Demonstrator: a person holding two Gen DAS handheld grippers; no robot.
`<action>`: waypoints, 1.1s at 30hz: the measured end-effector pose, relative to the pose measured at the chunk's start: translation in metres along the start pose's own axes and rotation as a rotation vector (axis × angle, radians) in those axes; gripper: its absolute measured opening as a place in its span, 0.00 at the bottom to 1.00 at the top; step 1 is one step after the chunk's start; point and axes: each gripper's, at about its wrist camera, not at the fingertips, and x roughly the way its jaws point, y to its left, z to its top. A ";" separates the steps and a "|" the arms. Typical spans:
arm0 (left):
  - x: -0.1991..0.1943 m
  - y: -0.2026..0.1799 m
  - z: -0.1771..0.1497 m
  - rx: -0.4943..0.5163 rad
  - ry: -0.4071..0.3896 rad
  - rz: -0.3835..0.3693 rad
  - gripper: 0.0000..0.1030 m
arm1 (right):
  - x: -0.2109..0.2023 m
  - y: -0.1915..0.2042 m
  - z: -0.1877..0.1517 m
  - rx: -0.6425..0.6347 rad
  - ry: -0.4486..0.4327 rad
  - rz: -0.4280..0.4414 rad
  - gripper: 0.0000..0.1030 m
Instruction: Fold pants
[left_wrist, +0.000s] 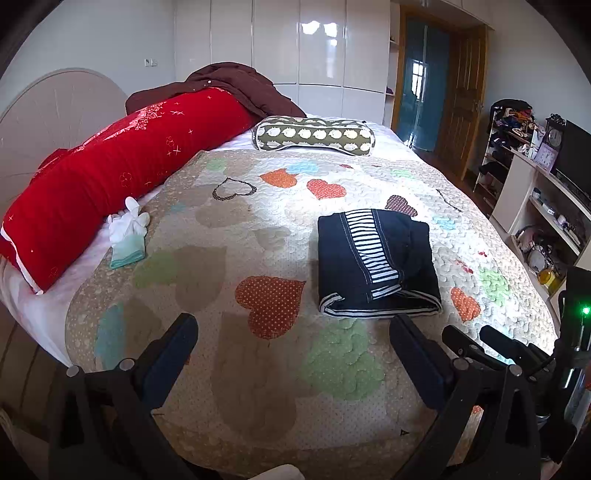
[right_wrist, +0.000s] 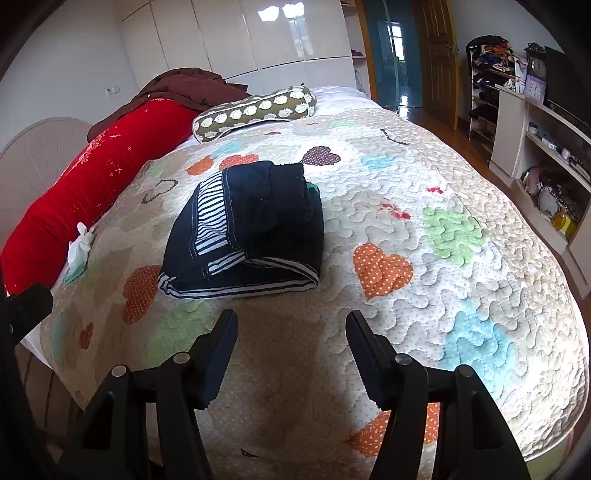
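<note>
The left gripper (left_wrist: 293, 341) hung wide open and empty above the quilt (left_wrist: 258, 387), just short of the pants (left_wrist: 376, 258), which lay folded in a compact bundle mid-bed. The right gripper (right_wrist: 291, 341) hung likewise, gaping and empty. Folding looked finished; at most a final squaring-up of the bundle remained.

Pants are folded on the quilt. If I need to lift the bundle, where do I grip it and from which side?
Grip the folded pants at the rounded, striped near edge, coming in low from the front with the right gripper. That edge faces the open jaws and binds the layers together.
</note>
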 end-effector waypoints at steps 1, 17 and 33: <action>0.001 0.000 0.000 -0.001 0.006 -0.002 1.00 | 0.000 0.000 0.000 0.000 0.003 -0.004 0.64; 0.006 -0.003 -0.005 0.002 0.022 -0.010 1.00 | 0.007 -0.003 -0.004 0.001 0.030 -0.030 0.65; 0.024 0.001 -0.011 0.003 0.052 -0.023 1.00 | 0.014 -0.006 -0.007 -0.002 0.052 -0.054 0.66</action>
